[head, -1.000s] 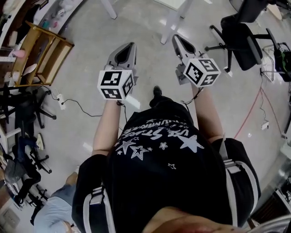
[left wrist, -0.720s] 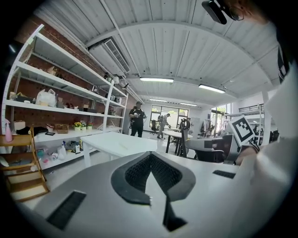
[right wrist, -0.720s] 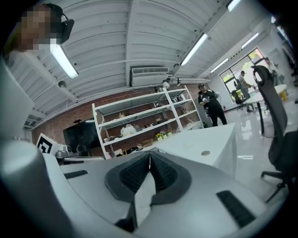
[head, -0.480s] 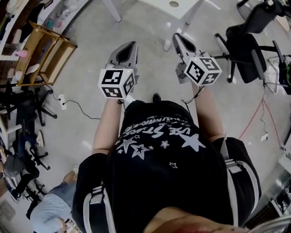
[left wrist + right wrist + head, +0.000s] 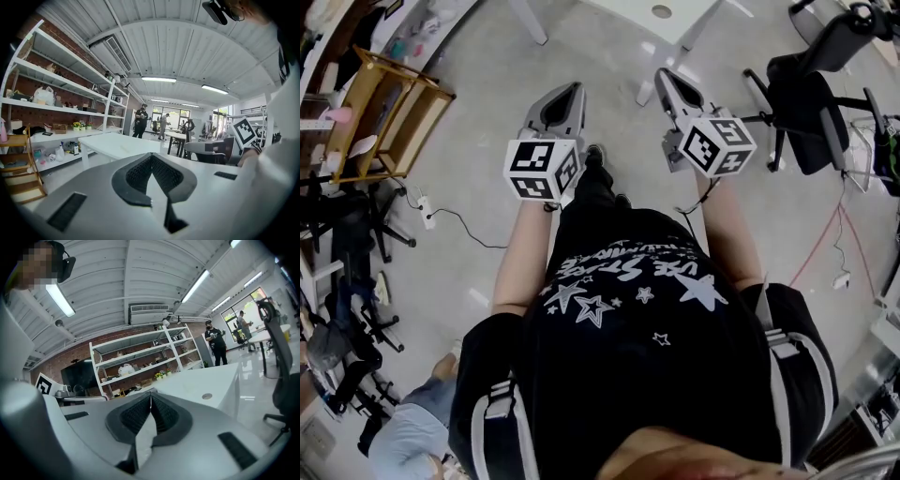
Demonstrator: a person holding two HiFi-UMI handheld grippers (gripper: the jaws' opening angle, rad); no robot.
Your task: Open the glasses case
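Head view, nearest first: a person in a black shirt (image 5: pixel 628 319) printed with stars fills the lower middle of the frame, both forearms held out ahead. The left gripper (image 5: pixel 573 91) sits at upper centre-left and the right gripper (image 5: pixel 662 75) just to its right. They are side by side and apart from each other, and both hang over the bare floor (image 5: pixel 478 84).

In the left gripper view its fingers (image 5: pixel 138 176) are pressed together at the tips with nothing between them. The right gripper view shows the same: fingers (image 5: pixel 136 416) closed on each other, holding nothing.

Beyond the tips, along the top edge of the head view, stands a white counter (image 5: pixel 698 17), and an office chair (image 5: pixel 811 89) stands at the upper right. Both gripper views look across that counter. The part of its top that shows has a round hole and no case that I can make out. Further back are shelves (image 5: pixel 56 93) along a brick wall.

The glasses case appears in no view, so I can't say where it lies.

As I read it, the task has not begun. Nothing is held, touched or opened. What is left is everything: reaching the counter, finding the case, steadying it with one gripper and lifting the lid with the other.
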